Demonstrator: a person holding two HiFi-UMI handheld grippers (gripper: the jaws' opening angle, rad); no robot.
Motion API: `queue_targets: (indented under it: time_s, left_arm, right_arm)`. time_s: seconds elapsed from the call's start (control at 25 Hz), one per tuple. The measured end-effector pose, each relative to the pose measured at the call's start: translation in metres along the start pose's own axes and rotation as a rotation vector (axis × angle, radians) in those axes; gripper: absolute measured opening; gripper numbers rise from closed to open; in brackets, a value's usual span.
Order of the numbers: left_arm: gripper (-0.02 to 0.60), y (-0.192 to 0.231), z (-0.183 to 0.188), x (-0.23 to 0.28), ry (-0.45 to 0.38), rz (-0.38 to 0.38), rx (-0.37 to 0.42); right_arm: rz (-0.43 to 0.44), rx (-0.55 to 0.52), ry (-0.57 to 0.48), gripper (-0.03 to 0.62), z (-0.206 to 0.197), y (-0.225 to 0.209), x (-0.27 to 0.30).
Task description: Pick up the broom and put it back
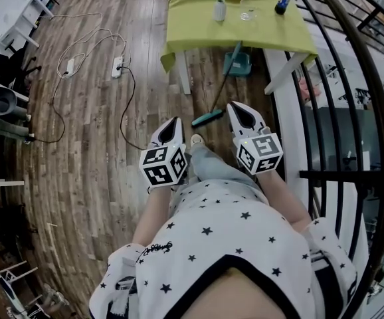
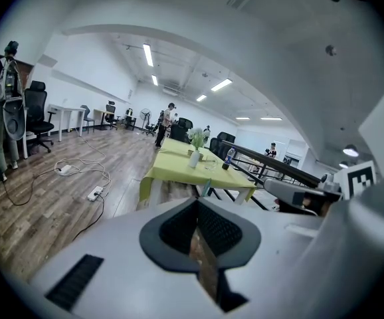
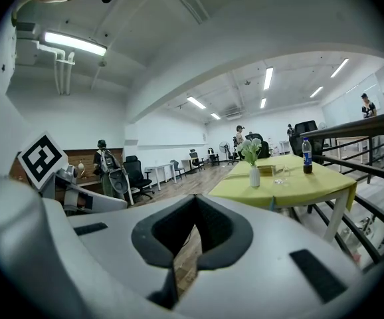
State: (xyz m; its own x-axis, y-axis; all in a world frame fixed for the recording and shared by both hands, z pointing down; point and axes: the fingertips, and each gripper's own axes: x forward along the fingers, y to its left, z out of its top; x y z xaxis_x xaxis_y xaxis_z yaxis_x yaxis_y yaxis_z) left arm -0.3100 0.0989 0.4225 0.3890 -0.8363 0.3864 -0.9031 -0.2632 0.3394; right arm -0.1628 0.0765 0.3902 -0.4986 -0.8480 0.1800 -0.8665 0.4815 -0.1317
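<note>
I judge this a walking moment beside the broom (image 1: 222, 84), and the picture fits two readings: the broom leaning where it waits to be lifted, or leaning where it has been set back. Its brush head sits on the wood floor just ahead of my feet, and the handle slants up to the edge of the table (image 1: 198, 35), beside the dustpan (image 1: 237, 64).

Both tools are carried low in front of me. The left gripper (image 1: 176, 119) has its fingers pressed together with nothing between them, only floor showing through the slit. The right gripper (image 1: 232, 105) is the same, fingers closed on nothing.

To do this well either way, I keep both tips clear of the slanted handle, since I judge a knock would send it sliding off the table edge. I also keep my feet off the brush head and move slowly enough that the head view holds the whole broom. The railing (image 1: 331, 174) is close on my right, so I leave that elbow room.

Counted, largest first:
- one table with a green cloth
- one railing
- one broom
- one dustpan
- two grippers
- two power strips (image 1: 117, 66) on the floor with their cables
- one bottle (image 1: 284, 0)
- one vase (image 1: 219, 10) of flowers
- one glass (image 1: 248, 12)
</note>
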Motion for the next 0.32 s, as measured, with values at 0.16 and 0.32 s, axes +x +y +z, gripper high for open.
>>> queue_targets:
  time_s: [0.16, 0.32]
  left_arm:
    - [0.012, -0.006, 0.002, 0.007, 0.007, -0.020, 0.007]
    - [0.011, -0.012, 0.010, 0.011, 0.003, -0.040, 0.016]
  right_arm:
    - [0.000, -0.006, 0.003, -0.008, 0.002, -0.003, -0.002]
    - [0.005, -0.021, 0.002, -0.008, 0.011, -0.005, -0.002]
